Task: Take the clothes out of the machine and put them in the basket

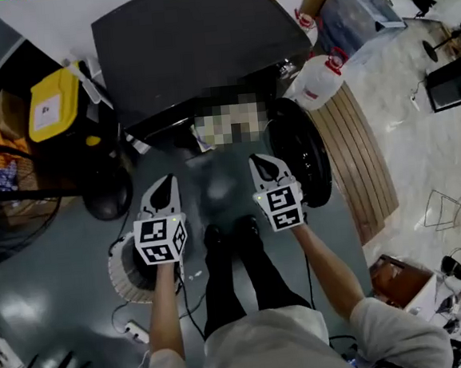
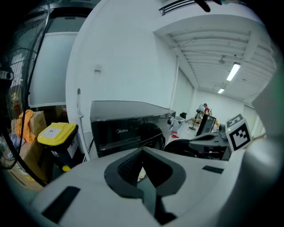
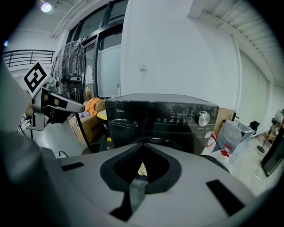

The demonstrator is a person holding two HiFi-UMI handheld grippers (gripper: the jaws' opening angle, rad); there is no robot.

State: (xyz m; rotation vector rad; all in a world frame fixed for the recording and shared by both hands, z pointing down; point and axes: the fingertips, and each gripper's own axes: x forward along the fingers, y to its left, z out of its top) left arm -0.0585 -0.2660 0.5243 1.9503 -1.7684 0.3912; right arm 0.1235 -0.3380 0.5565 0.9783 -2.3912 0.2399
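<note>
Two closed grippers, left gripper [image 1: 165, 183] and right gripper [image 1: 262, 163], before one machine [image 1: 194, 46].

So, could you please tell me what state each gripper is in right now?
Left gripper: closed, holding nothing.
Right gripper: closed, holding nothing.

The machine [image 1: 194, 46] stands ahead, its door [image 1: 301, 161] open to its right. A bin [image 1: 51, 103] sits left of it and a jug [image 1: 315, 83] right. Probably the basket [image 1: 130, 270] lies on the floor, left of the feet [image 1: 231, 234].
</note>
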